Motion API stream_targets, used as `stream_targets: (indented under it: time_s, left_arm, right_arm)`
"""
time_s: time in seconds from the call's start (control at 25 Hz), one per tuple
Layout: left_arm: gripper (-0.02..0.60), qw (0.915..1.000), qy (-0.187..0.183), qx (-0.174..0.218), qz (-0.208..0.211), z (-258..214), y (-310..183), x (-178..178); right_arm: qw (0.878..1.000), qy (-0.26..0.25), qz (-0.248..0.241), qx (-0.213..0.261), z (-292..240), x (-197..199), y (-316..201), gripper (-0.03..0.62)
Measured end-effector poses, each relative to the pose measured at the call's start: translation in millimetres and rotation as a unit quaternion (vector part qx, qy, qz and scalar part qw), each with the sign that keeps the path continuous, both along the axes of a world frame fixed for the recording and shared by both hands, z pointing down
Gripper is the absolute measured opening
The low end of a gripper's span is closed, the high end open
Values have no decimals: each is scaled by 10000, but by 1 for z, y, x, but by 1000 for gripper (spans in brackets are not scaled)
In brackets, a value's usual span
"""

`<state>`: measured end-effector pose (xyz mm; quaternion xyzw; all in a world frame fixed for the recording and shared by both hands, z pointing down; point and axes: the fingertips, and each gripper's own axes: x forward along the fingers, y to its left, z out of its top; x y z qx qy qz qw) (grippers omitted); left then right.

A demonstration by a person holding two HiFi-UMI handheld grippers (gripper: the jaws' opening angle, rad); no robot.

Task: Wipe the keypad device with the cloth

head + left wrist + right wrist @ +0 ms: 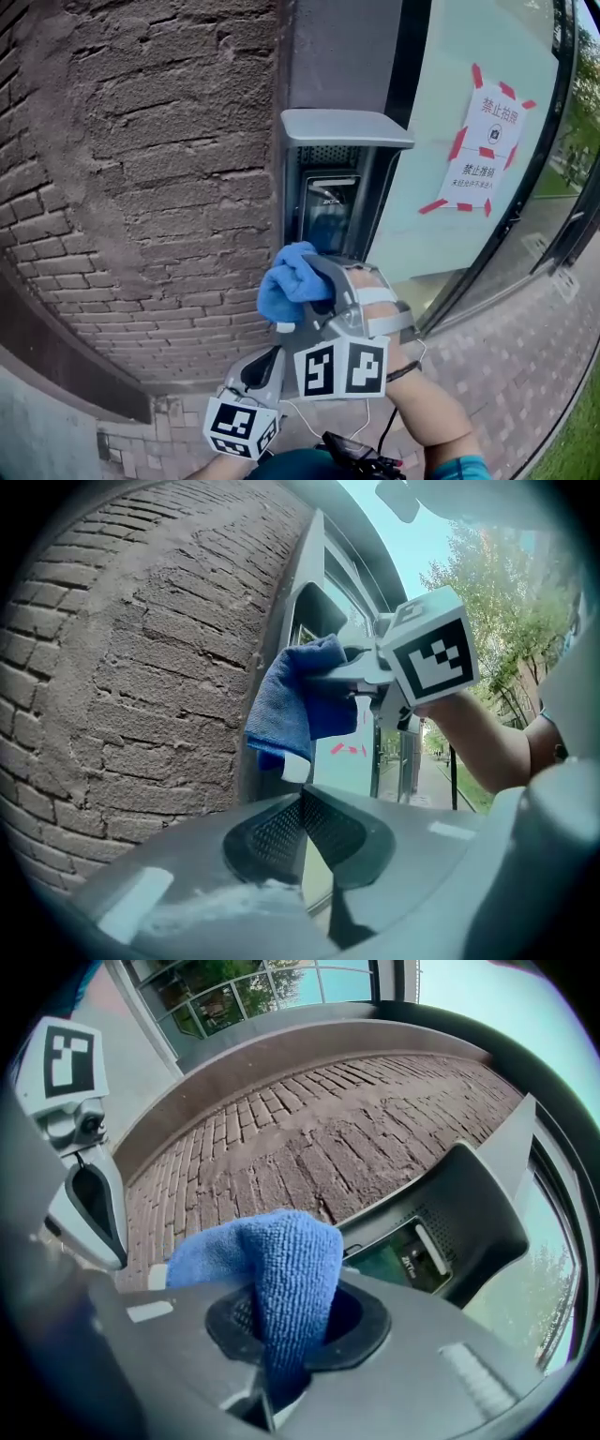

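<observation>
Lowest and nearest, the left gripper (267, 364) is hanging below the right one. Its jaws are lying tip to tip with nothing between them, and it is pointing up along the brick wall (141, 169).

Just above it, the right gripper (319, 281) is clenching the blue cloth (286, 281). In the right gripper view a fold of the cloth (281, 1269) is running down between the jaws. The rest is bunching up over the fingertips and spilling toward the wall side. A white tag is dangling from its lower edge.

Beyond the cloth, the keypad device (328, 211) is sitting at the wall's right edge, recessed in a dark housing under a grey hood (342, 127). The cloth is covering the lower part of the device's face in the head view. Whether it is touching cannot be told, and the right gripper view is showing the screen (403, 1260) past the cloth.

The hood is jutting out overhead and the housing's sides are closing in left and right. Open room is lying below and out from the wall. To the right a glass pane (450, 112) is carrying a taped notice (487, 150), with paving (525, 347) spreading beneath.
</observation>
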<state>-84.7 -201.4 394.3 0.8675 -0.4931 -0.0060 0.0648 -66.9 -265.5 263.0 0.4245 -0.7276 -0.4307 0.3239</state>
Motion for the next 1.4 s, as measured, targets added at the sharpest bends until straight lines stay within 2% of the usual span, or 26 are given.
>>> stream_targets:
  time_s: [0.08,0.16,0.32,0.4,0.52,0.64,1.08,1.28,1.4]
  left_arm:
    - [-5,10000,-31,23,2,2,1,0]
    - [-5,10000,-51,46,-7,2,2,0]
    - [-5,10000,-25,80,-41,0,4,-1]
    - [-5,9999,-2,86,-64,-1,6,-2]
    - [-5,9999,37,69,-110,-1,7,-5]
    - [-5,9999,16,36,-113,3,8,-6]
    - [-5,9999,-22,-98,80,12,7,9]
    - [-5,9999,-29,-98,89,12,7,12]
    - [-5,9999,-32,-85,48,11,8,10]
  right_arm:
    - [9994,-261,-71,198,-27,5,8,41]
    - [9956,-660,-95,661,-72,12,17,41]
    - [9775,-1231,-34,1712,-159,26,25,41]
    - [9756,-1244,81,1810,-174,30,19,41]
    - [9796,-1065,244,1689,-162,31,6,41]
    - [9856,-967,318,1351,-131,32,-6,40]
    - [9971,-553,318,413,-16,28,-13,40]
    - [9985,-418,331,102,11,31,-14,40]
    - [9978,-614,224,148,1,35,-7,40]
